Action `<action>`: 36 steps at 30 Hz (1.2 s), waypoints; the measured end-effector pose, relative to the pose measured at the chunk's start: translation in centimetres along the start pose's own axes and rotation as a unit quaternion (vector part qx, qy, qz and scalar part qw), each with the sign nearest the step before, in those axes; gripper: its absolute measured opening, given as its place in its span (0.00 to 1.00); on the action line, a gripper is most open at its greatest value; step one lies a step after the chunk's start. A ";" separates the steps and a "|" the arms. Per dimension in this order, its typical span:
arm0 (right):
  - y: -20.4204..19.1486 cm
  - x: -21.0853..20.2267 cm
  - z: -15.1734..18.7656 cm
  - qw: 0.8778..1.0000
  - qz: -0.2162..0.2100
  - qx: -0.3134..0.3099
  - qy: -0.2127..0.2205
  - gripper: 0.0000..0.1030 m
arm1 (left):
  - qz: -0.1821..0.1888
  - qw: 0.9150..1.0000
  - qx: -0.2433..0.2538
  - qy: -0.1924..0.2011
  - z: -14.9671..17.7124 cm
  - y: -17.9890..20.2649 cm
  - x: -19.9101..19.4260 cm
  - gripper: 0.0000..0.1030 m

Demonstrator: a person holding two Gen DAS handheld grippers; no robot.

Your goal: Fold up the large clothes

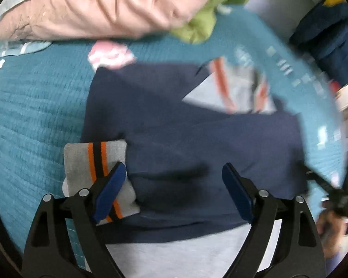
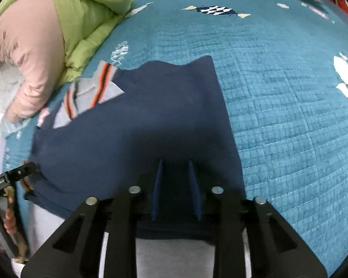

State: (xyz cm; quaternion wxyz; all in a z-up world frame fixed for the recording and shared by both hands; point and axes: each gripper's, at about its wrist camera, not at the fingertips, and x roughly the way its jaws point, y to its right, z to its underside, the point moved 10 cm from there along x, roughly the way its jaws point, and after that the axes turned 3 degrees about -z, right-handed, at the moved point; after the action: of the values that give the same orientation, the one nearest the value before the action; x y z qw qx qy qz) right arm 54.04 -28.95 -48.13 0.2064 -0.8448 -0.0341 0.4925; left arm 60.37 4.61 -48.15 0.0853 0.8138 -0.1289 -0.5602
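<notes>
The navy garment (image 1: 197, 143) lies spread on a teal quilted bed cover (image 1: 35, 106), folded over itself, with a grey cuff (image 1: 90, 159) striped orange and black at the near left corner and grey striped trim (image 1: 231, 88) showing at the far side where the fabric parts. A pale grey part of the garment (image 1: 174, 254) shows at the near edge, under both tools.

The left tool (image 1: 171, 190) hangs over the near edge of the garment with its blue-padded fingers (image 1: 111, 190) wide apart; the left finger sits over the striped cuff, though the blur makes it hard to tell whether it touches. The right tool (image 2: 175, 190) is over the garment's near right portion, its fingers (image 2: 194, 190) drawn close but with a gap between them, and dark cloth fills that gap; whether they pinch it I cannot tell.

Ahead and to the left of both tools, beyond the garment, lie a pink padded jacket (image 1: 86, 11) and a lime green jacket (image 2: 90, 18), bunched together on the bed. To the right of the right tool the cover is bare fabric with small printed patches (image 2: 343, 74). The other tool's black handle and a hand (image 2: 4, 217) on it appear at the left edge of the right wrist view
</notes>
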 end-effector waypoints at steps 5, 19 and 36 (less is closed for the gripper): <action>0.4 -1.5 -3.2 1.000 -0.014 0.008 0.024 0.48 | -0.027 0.999 -0.038 0.026 -4.1 -2.9 -2.6 0.88; 4.7 2.8 -7.8 0.998 0.020 0.058 -0.008 0.48 | -0.102 0.990 -0.071 -0.062 -7.1 -8.3 6.5 0.88; 2.1 5.6 -8.4 0.999 -0.026 0.023 -0.015 0.09 | -0.116 0.990 -0.003 -0.076 -8.2 -6.9 7.2 0.39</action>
State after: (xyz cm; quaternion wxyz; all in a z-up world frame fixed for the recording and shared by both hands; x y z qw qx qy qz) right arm 63.70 -32.08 -49.97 0.2383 -0.8313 -0.0474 0.4999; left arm 71.28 8.96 -53.60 0.0125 0.7780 -0.0378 -0.6270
